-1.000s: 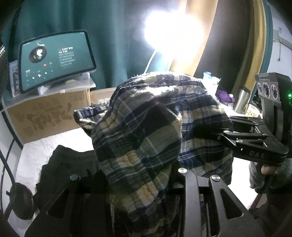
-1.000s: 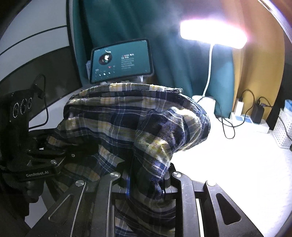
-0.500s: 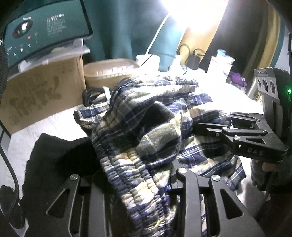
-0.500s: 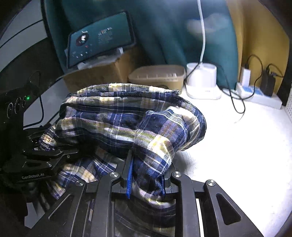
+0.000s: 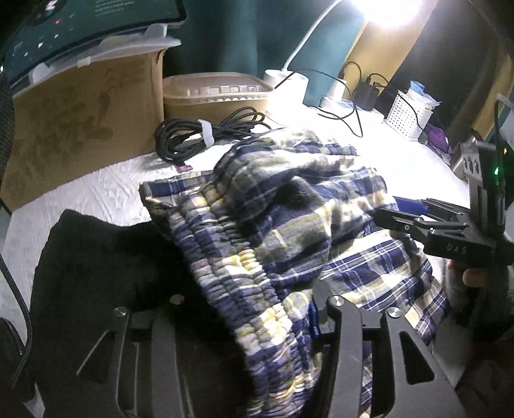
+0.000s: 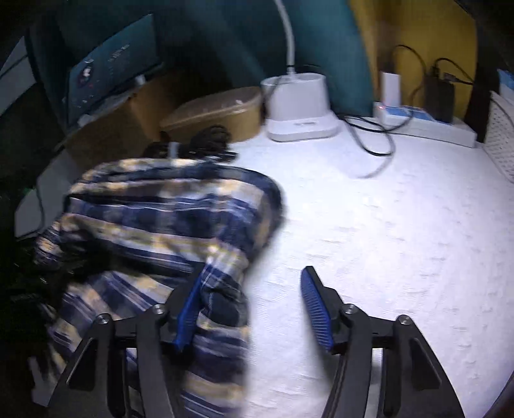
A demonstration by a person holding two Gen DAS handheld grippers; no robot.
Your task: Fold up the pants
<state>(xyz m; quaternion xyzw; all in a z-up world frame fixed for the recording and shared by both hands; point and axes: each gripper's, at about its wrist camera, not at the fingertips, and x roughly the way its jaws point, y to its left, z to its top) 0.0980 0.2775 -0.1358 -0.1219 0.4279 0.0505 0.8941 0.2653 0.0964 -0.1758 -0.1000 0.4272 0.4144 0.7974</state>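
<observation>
White and bumpy, the table (image 6: 385, 225) ran back to a dark green curtain (image 5: 231, 35) and a yellow wall (image 6: 414, 41). On the table lay the plaid pants (image 5: 289, 205), blue and yellow, in a loose heap. Beside them on the left sat a pile of black cloth (image 5: 106, 257), and it touched the pants.

Behind the pants stood a brown cardboard box (image 5: 80, 112) with a screen (image 5: 64, 29) on top. Next to the box was a tan tub with a lid (image 5: 215, 93). A white lamp base (image 6: 298, 112) stood near the tub, and a white basket (image 5: 406, 117) sat far off by the wall. A bundle of black cable (image 5: 205, 135) lay just behind the pants.

The left tongs (image 5: 257, 308) were clamped on the stretchy waistband of the pants, low in the left view. The right tongs (image 6: 253, 308) were spread wide apart, with their blue pads (image 6: 316, 308) showing. The pants lay against the left pad, and the other pad was over bare table. The right view was blurry. In the left view the right tongs (image 5: 401, 212) sat at the far edge of the pants.
</observation>
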